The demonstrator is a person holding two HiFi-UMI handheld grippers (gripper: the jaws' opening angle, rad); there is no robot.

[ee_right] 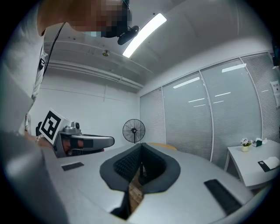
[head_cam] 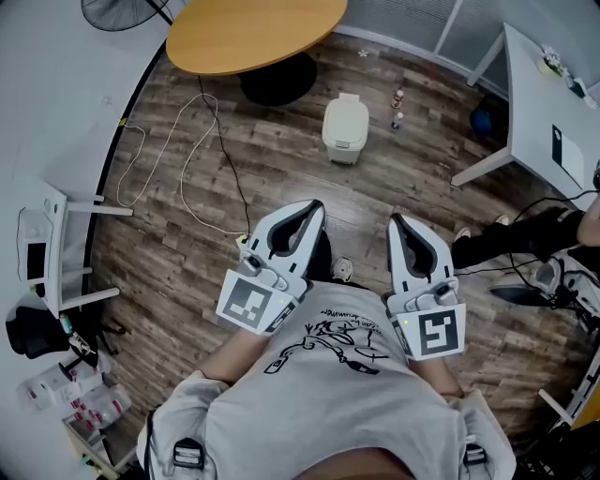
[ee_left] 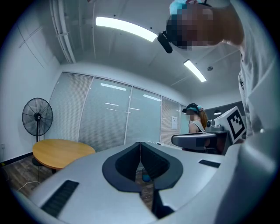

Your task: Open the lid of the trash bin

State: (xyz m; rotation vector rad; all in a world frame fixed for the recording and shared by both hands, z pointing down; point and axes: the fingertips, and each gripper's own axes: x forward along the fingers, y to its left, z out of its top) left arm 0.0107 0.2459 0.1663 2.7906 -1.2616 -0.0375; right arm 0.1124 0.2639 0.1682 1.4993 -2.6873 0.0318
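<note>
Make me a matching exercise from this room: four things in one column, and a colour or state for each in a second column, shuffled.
Column one:
1. trash bin
2. round table
3. fan
4. right tongs

Column two:
A. shut, with nothing between them
B. orange-brown wooden top
C. cream, closed, standing on the floor
D. black, round wire head

Pairs: 1-C, 2-B, 3-D, 4-A
</note>
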